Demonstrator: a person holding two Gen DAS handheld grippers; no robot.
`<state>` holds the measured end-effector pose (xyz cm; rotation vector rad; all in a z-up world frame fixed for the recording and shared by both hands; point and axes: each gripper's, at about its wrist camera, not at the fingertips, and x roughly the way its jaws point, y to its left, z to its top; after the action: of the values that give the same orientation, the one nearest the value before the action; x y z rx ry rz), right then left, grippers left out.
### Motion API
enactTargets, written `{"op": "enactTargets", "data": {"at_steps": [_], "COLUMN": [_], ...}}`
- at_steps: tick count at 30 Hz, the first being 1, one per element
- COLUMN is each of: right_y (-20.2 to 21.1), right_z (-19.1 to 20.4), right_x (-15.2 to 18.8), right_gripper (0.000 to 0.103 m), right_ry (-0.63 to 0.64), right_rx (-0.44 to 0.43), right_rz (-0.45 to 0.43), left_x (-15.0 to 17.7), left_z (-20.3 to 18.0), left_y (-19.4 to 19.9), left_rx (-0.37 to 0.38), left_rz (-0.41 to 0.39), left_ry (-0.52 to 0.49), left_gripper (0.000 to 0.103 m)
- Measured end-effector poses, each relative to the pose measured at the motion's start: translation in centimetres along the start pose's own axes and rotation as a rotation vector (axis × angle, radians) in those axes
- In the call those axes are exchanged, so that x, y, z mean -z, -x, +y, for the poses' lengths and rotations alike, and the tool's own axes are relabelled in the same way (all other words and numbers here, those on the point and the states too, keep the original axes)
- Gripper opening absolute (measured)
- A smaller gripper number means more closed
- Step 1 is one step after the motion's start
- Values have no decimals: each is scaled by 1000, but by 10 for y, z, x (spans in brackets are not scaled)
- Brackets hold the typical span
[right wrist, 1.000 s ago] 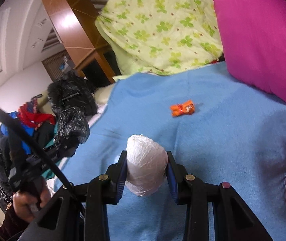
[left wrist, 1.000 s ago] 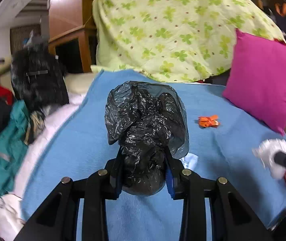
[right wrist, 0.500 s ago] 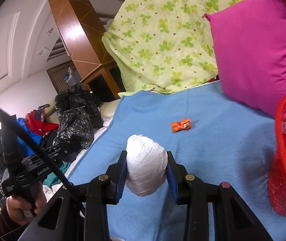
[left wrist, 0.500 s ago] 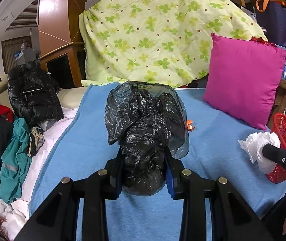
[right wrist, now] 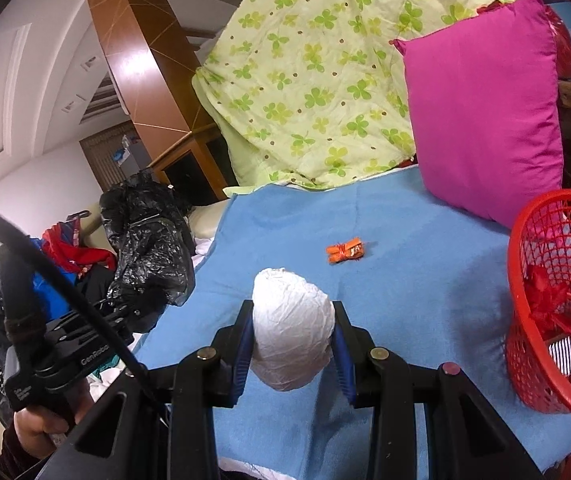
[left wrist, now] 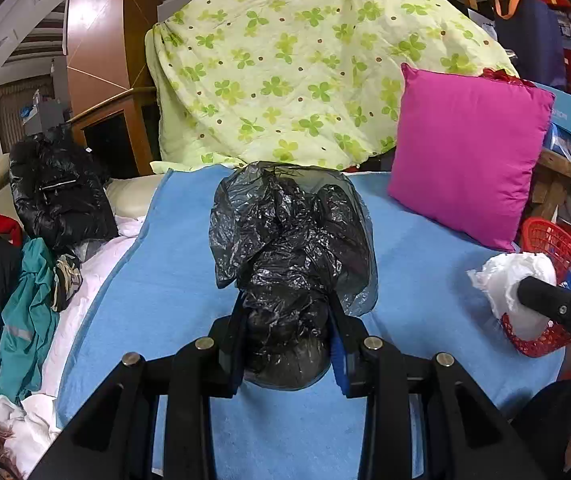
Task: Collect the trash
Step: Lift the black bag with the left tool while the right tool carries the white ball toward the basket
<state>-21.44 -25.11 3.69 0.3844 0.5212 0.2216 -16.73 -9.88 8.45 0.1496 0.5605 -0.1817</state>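
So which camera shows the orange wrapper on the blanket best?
The right wrist view: the orange wrapper lies in the open on the blue blanket. In the left wrist view the black bag hides it.

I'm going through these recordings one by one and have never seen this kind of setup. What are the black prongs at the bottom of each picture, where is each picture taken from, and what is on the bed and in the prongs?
There is no robot here: a person holds a two-finger gripper in each hand, and a wide-angle camera on each gripper looks forward along its fingers. The black prongs are those fingers.

In the left-hand camera's picture, the left gripper is shut on a crumpled black plastic bag. In the right-hand camera's picture, the right gripper is shut on a white wad of crumpled wrap.

Below both lies a blue blanket with a small orange wrapper on it. A pink cushion leans at the back, against a green clover-print quilt. A red mesh basket with some items inside stands to the right.
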Motion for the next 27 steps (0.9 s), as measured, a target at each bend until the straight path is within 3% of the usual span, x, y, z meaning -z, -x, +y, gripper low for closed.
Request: {"op": "enactTargets", "data": {"at_steps": [27], "right_y": [30], "right_z": [5], "right_x": [-4], "right_gripper": [39], "right_ry": [7], "right_rx": [-3], "right_rz": [-48], "left_x": [6], "left_z": [-18], "left_y": [29], "left_rx": [15], "left_rz": [-33], "left_ry": [-49], "left_gripper": [37]}}
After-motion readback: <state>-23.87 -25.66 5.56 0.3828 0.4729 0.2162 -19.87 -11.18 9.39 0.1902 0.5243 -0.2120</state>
